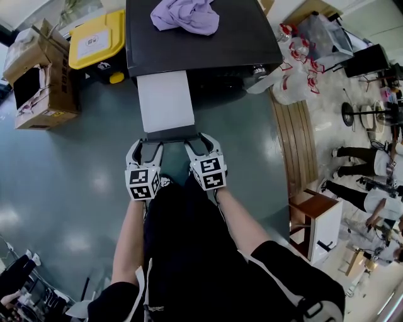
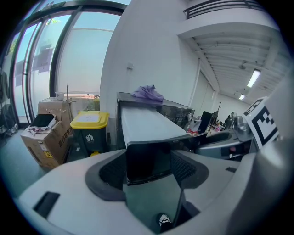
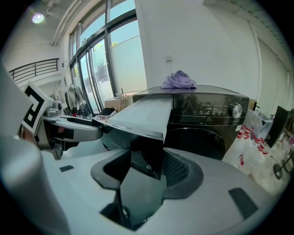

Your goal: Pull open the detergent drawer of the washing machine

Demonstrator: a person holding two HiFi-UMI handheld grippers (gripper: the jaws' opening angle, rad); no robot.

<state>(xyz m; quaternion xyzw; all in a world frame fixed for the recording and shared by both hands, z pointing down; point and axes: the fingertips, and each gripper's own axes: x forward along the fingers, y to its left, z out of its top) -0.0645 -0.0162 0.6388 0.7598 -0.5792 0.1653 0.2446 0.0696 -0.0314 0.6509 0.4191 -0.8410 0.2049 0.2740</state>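
The dark washing machine (image 1: 201,44) stands ahead with its long pale detergent drawer (image 1: 165,100) pulled far out toward me. The drawer's dark front panel (image 1: 170,134) lies between the two grippers. My left gripper (image 1: 146,146) straddles the panel's left end, its jaws wide, and the panel's corner fills the gap in the left gripper view (image 2: 149,165). My right gripper (image 1: 203,141) straddles the right end the same way (image 3: 147,167). The panel runs on behind each inner finger, so no pad visibly presses on it. The machine's control panel (image 3: 216,110) shows beside the drawer.
A purple cloth (image 1: 186,16) lies on the machine's top. A yellow-lidded bin (image 1: 97,39) and cardboard boxes (image 1: 38,75) stand to the left. Plastic bags (image 1: 296,69) and a wooden stool (image 1: 315,214) are on the right, with people further off.
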